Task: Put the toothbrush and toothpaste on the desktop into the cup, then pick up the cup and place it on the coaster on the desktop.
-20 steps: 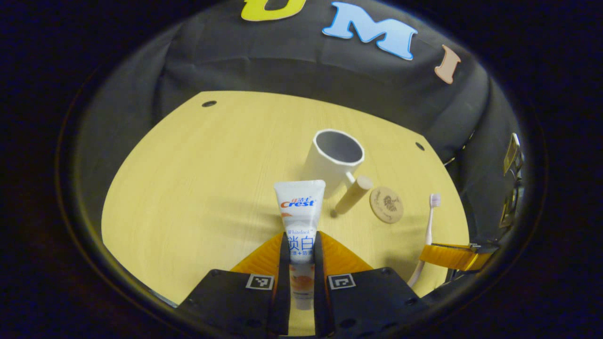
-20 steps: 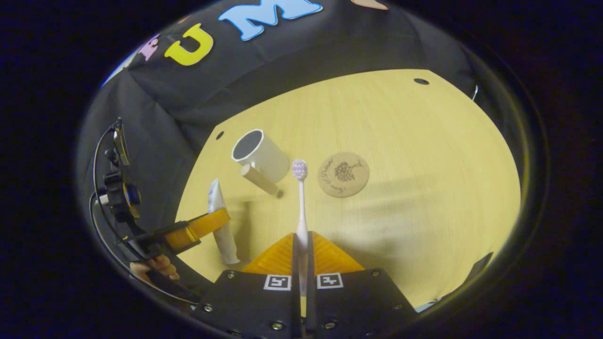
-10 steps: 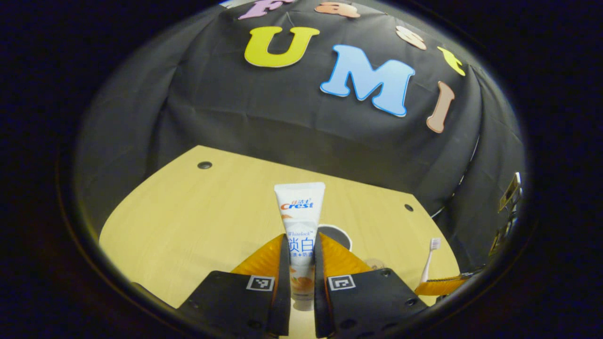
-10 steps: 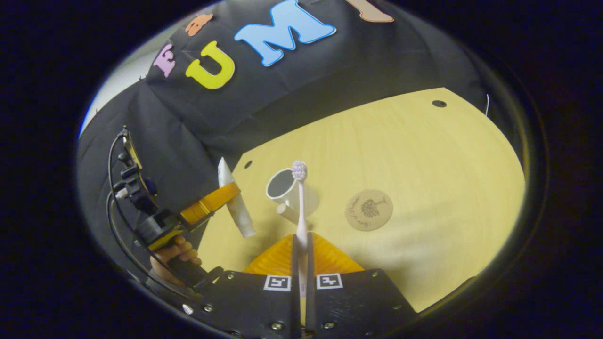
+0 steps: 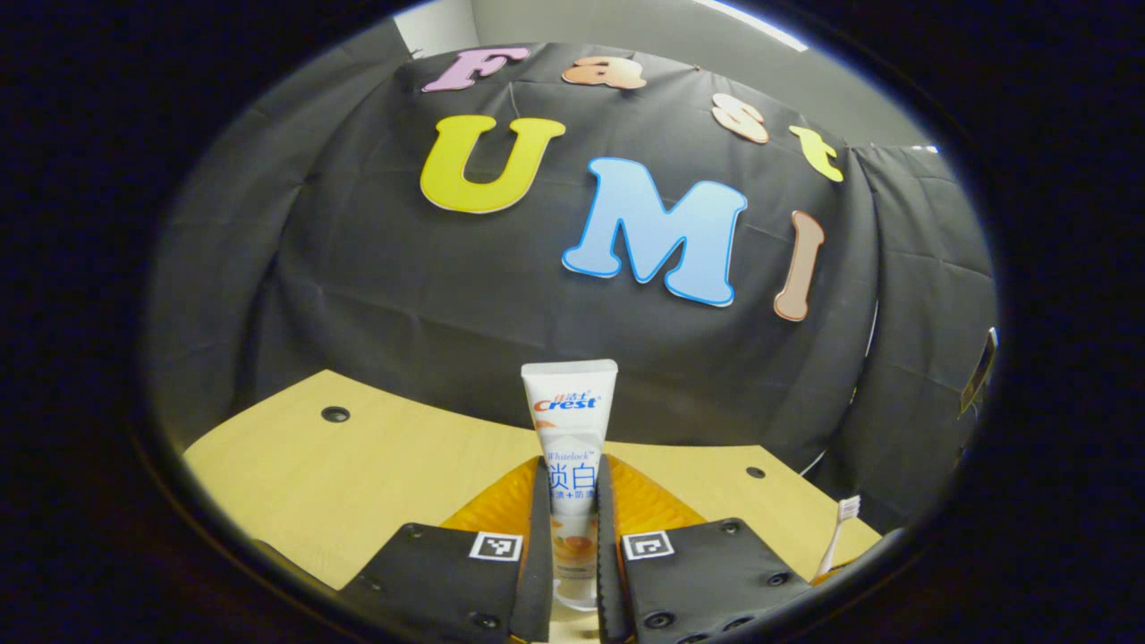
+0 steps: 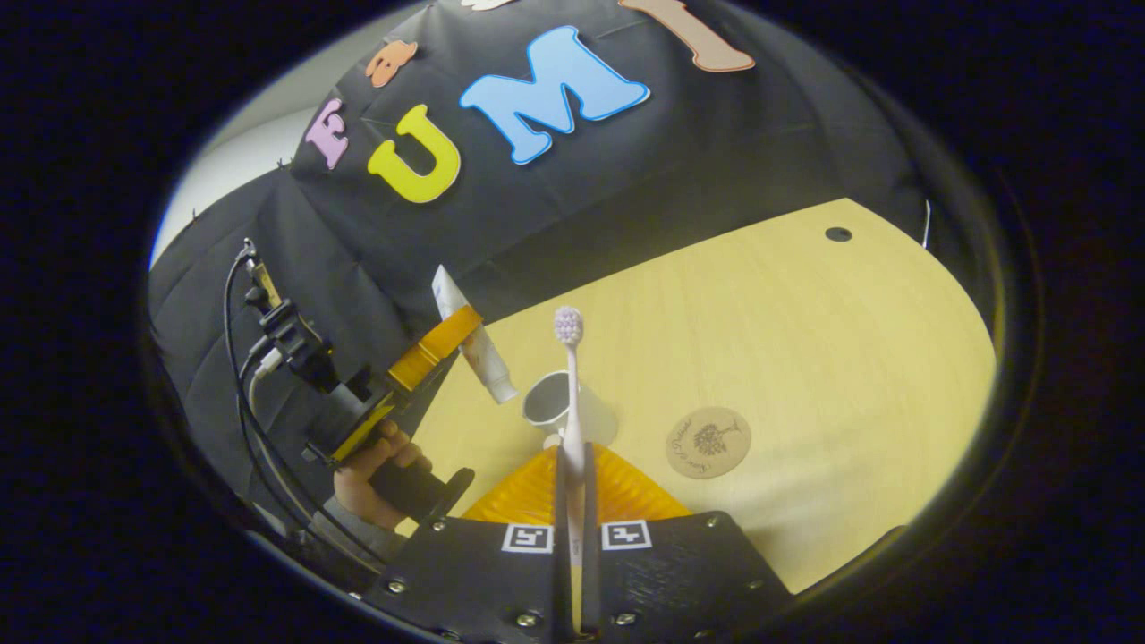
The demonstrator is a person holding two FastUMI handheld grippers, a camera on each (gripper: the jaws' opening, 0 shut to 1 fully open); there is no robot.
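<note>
Both views face the wall (sharing desktop [image 6: 787, 340])

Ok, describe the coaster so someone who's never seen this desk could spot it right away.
Look at the yellow wooden desktop in the right gripper view. Just right of the white cup lies the coaster, apart from it. It is the one flat round wooden disc, with a dark tree design on top.

In the right gripper view, the cup [image 6: 559, 410] stands open at the top, with the toothpaste [image 6: 474, 338] hanging tilted just above and to its left. The toothbrush [image 6: 570, 394] stands up right in front of the cup. The coaster [image 6: 708, 442] lies flat and bare, near the cup. The counter [image 6: 805, 358] beyond it is wide open.
</note>
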